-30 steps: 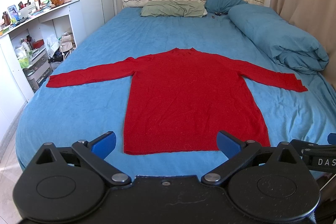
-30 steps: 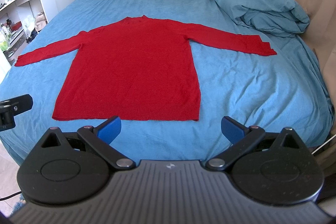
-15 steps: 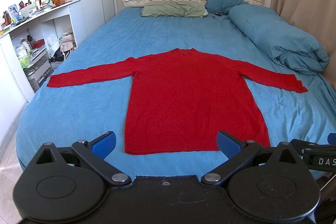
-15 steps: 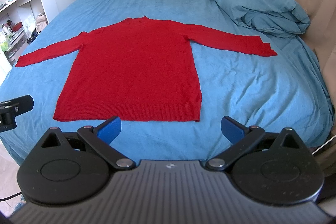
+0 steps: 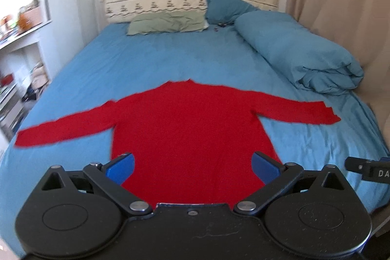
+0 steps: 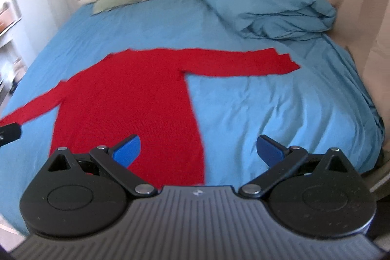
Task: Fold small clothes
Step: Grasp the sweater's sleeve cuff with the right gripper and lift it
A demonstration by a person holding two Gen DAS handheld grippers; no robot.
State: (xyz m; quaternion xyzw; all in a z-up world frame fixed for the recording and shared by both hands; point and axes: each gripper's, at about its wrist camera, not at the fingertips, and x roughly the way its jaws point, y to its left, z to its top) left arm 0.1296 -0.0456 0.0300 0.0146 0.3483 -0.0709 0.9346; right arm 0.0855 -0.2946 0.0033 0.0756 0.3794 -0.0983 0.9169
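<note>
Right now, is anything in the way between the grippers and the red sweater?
Nothing visible is. The red sweater lies flat on the blue bed sheet, and both the left gripper and the right gripper hover open right over it, holding nothing.

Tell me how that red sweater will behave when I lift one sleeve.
The red sweater is thin knit lying flat, so it will likely droop limply. The sleeve probably lifts first, dragging the body across the bedsheet.

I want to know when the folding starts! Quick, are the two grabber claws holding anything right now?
Left gripper: open, holding nothing, above the red sweater.
Right gripper: open, holding nothing, over the sweater's right edge.
</note>
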